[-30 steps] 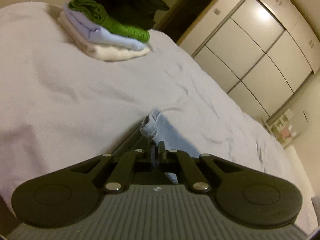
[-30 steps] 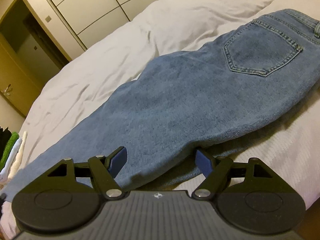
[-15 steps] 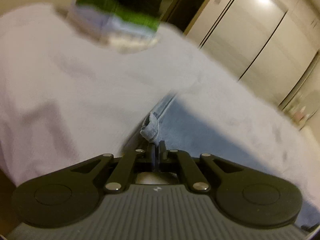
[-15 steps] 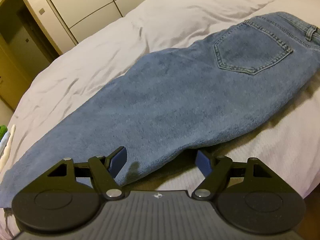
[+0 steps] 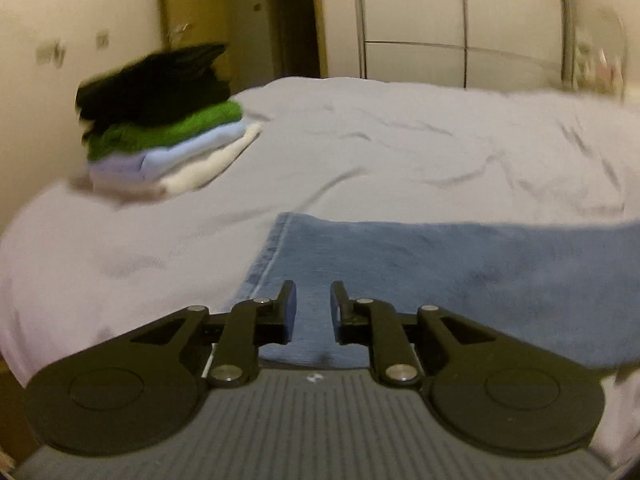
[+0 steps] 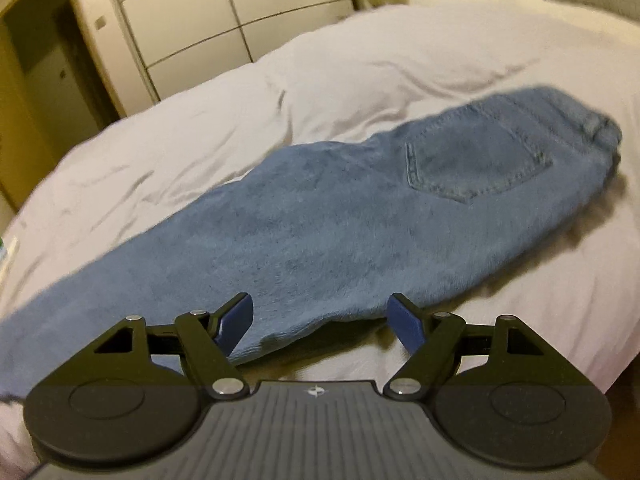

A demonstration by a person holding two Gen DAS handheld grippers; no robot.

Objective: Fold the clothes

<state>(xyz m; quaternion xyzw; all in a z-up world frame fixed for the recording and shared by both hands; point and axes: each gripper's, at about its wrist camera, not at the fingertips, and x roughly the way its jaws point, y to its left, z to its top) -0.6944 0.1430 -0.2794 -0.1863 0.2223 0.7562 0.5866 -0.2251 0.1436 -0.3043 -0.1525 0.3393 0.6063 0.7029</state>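
Observation:
Blue jeans (image 6: 360,216) lie flat across the white bed, back pocket (image 6: 476,160) up, waistband at the far right. In the left wrist view the leg hem end (image 5: 400,272) lies just ahead of my left gripper (image 5: 313,300), whose jaws stand slightly apart and hold nothing. My right gripper (image 6: 320,316) is wide open and empty, hovering over the near edge of the jeans at mid-leg.
A stack of folded clothes (image 5: 160,120), black, green, pale blue and white, sits on the bed's far left corner. The white bedcover (image 5: 400,152) is rumpled. Wardrobe doors (image 5: 460,20) and a dark doorway (image 5: 272,20) stand behind the bed.
My left gripper let go of the jeans hem and opened a little; the hem now lies flat on the bed. The right gripper pulled back slightly, still open.

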